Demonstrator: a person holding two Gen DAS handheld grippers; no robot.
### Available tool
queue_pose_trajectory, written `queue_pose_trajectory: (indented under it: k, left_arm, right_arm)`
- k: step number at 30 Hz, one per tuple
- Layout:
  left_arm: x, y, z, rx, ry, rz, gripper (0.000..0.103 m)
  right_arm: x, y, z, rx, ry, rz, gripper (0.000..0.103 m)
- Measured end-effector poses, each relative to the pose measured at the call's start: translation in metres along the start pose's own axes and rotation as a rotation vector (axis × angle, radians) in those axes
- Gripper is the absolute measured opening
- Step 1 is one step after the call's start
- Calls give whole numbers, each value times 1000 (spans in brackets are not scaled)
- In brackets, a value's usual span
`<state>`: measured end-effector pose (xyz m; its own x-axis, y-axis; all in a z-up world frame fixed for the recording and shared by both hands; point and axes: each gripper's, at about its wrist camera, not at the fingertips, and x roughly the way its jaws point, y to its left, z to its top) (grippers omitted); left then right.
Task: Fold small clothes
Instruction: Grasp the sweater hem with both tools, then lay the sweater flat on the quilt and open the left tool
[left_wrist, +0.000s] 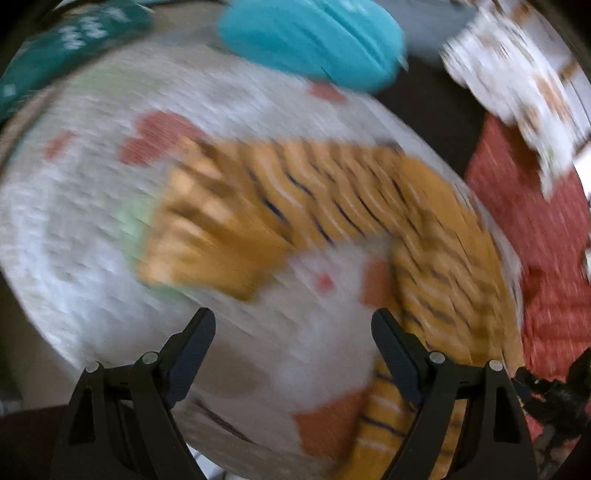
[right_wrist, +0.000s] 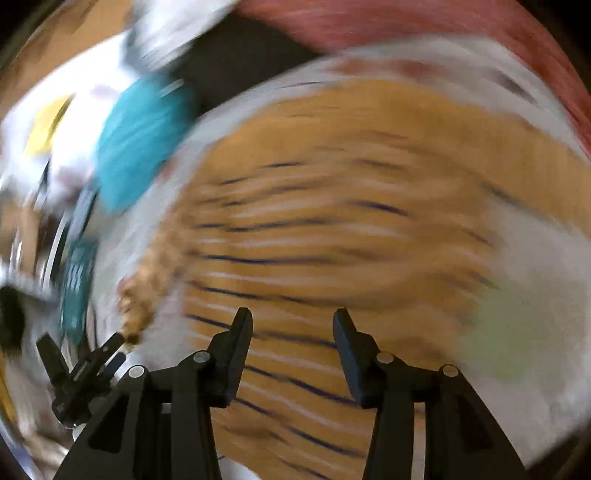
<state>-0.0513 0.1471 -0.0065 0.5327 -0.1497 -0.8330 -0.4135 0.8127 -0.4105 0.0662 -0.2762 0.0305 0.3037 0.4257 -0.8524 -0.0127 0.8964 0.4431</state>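
An orange garment with dark and white stripes (left_wrist: 332, 192) lies bent on a white cloth with red hearts (left_wrist: 85, 229). Both views are blurred by motion. My left gripper (left_wrist: 293, 325) is open and empty, above the white cloth just left of the garment's lower part. My right gripper (right_wrist: 293, 325) is open and empty, right above the striped garment (right_wrist: 332, 206), which fills that view. The left gripper also shows small at the lower left of the right wrist view (right_wrist: 79, 365), and the right gripper at the lower right edge of the left wrist view (left_wrist: 554, 391).
A turquoise garment (left_wrist: 314, 40) lies at the far side, also in the right wrist view (right_wrist: 140, 144). A dark teal printed piece (left_wrist: 66, 40) is far left. A white patterned cloth (left_wrist: 524, 85) and a red ribbed cloth (left_wrist: 535, 236) lie right.
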Motion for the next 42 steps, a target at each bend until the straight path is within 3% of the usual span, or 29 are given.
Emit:
queue_pose_trajectory:
  k: [2,5,7,10,13,19,20,22,23,24,30,34,39,42]
  left_arm:
    - [18,-10,-11,-1,89,-58,86]
    - [40,-18,-30,-35,192,-124,86]
    - [45,-26,-39,-19,199,-102,86]
    - [45,-45,-45,66,166,-62,86]
    - [51,-59,-50,127,186,-53,86]
    - [59,-92,-80,330,201,72,86]
    - [60,-98,-85,363,200,108,77]
    - [56,-105,-90,400,192,145,47]
    - [52,-107,-87,388,209,126,14]
    - [51,-107,-85,367,234,96,8]
    - [11,-115,-76,330,193,102,8]
    - [-9,-108,-86,312,184,115,8]
    - [-5,-100,-128,327,230,187,9]
    - [-5,-93,-138,310,244,184,9]
  right_arm:
    - [-21,-55,-27,110,-7,-11,53]
    - [-35,-107,-67,232,-4,37,55]
    - [-31,-117,-84,271,10,85,56]
    - [-10,-112,-103,258,59,144,57]
    - [8,-93,-113,205,92,166,57]
    - [28,-48,-120,20,65,92,57]
    - [29,-43,-122,9,59,83,53]
    - [33,-37,-125,-21,66,80,19]
    - [36,-36,-125,-19,92,109,9]
    - [34,-40,-124,-2,93,129,9]
    - [-16,-50,-116,14,30,136,8]
    - [-55,-70,-135,22,6,88,8]
    - [-70,-99,-161,77,35,43,7]
    - [-64,-102,-173,88,87,41,8]
